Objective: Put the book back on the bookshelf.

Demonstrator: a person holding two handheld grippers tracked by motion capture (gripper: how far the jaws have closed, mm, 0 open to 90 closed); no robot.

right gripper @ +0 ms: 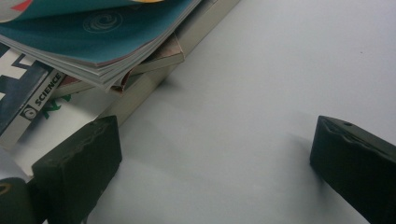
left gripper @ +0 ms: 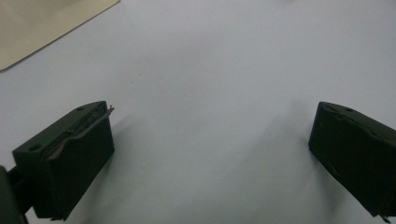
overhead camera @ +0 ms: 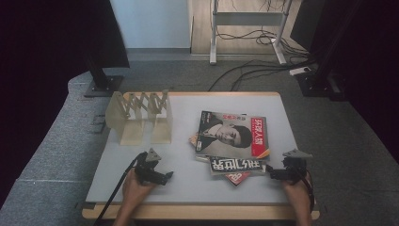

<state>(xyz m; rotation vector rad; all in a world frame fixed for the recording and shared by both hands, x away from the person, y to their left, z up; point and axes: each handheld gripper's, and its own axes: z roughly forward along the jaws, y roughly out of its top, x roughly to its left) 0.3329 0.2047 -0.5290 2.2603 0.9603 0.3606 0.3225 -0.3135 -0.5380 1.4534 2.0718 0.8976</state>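
Nothing looks done yet: the magazines lie piled at about three o'clock from the empty rack, while left gripper and right gripper rest wide apart, holding nothing.

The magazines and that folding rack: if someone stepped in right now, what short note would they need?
Left gripper: open, empty, low over bare table, near the rack.
Right gripper: open, empty, its fingers beside the magazine pile's edge.
Magazines: loosely stacked right of centre, none lifted.
Rack: upright at back left, slots empty.
Done: nothing yet.
Left: probably all magazines go into the rack.
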